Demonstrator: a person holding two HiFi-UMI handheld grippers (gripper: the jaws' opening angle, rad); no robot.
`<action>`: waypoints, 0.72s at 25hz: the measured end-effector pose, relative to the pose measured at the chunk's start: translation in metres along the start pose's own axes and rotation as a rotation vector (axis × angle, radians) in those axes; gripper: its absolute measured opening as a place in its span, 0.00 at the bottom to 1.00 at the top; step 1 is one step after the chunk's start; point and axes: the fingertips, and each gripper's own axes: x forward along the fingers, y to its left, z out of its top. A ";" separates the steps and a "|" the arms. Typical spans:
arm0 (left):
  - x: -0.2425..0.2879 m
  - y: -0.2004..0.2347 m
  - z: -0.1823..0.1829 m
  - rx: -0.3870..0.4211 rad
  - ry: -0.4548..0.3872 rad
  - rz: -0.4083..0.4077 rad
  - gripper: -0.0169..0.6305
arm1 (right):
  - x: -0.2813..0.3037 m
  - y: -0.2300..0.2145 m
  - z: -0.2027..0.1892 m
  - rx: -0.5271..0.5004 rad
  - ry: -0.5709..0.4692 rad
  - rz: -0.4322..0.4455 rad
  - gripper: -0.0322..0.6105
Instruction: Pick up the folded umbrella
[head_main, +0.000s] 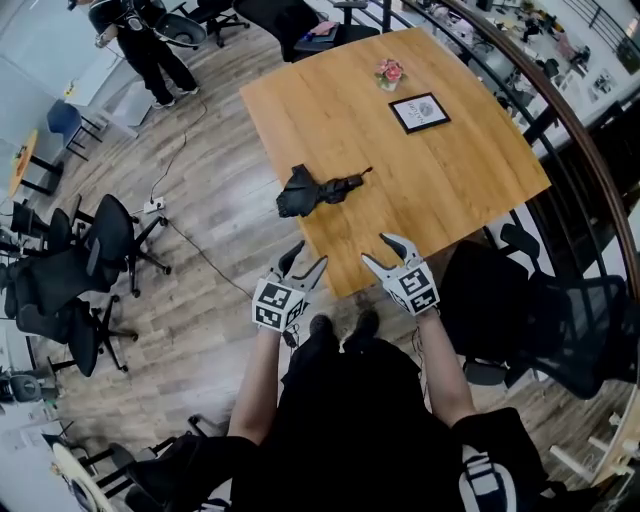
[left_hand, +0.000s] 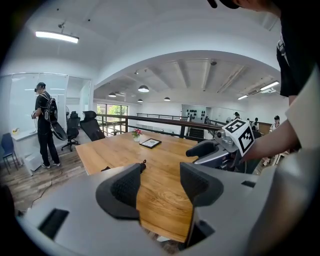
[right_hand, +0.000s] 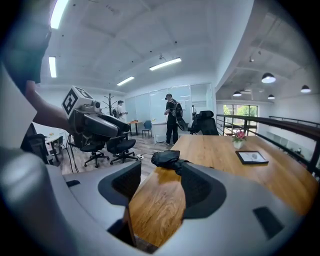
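A: Head view first. Where's the umbrella?

B: Folded black umbrella (head_main: 315, 190) lies flat on the wooden table (head_main: 430, 170), right at the table's left edge, thin end pointing in toward the middle. Left gripper (head_main: 305, 258) & right gripper (head_main: 380, 250) both hover by the near edge, short of it, touching nothing. Picture frame (head_main: 419, 112) and small flower pot (head_main: 390, 72) sit well apart at the far side.

A: Left gripper view?

B: Jaws apart, only tabletop btw them, so empty. Umbrella is mostly hidden behind the left-hand jaw. A dark tip (left_hand: 143, 163) peeks over it, prob. the umbrella's end, but I can't be sure at that size.

A: Right gripper view?

B: Jaws apart too, nothing held. Umbrella (right_hand: 167, 159) is ahead on the table edge, lined up w/ the top of the right-hand jaw rather than w/ the gap.

A: What could go wrong?

B: Three things, IMO. It sits so near the edge that a sideways nudge from a jaw could push it off onto the floor. The canopy looks loose and bunched, so a pinch on fabric alone may slip or let it sag open. Grippers are also close together, and both closing in on it at once could make them knock each other.
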 end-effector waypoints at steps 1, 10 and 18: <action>0.001 0.002 0.001 -0.003 -0.001 0.000 0.41 | 0.002 0.000 0.001 -0.003 0.000 0.001 0.47; 0.032 0.036 0.001 -0.012 -0.004 -0.055 0.43 | 0.025 -0.019 0.003 -0.007 0.038 -0.046 0.47; 0.066 0.083 0.001 0.001 0.043 -0.132 0.43 | 0.067 -0.039 0.019 0.034 0.057 -0.112 0.47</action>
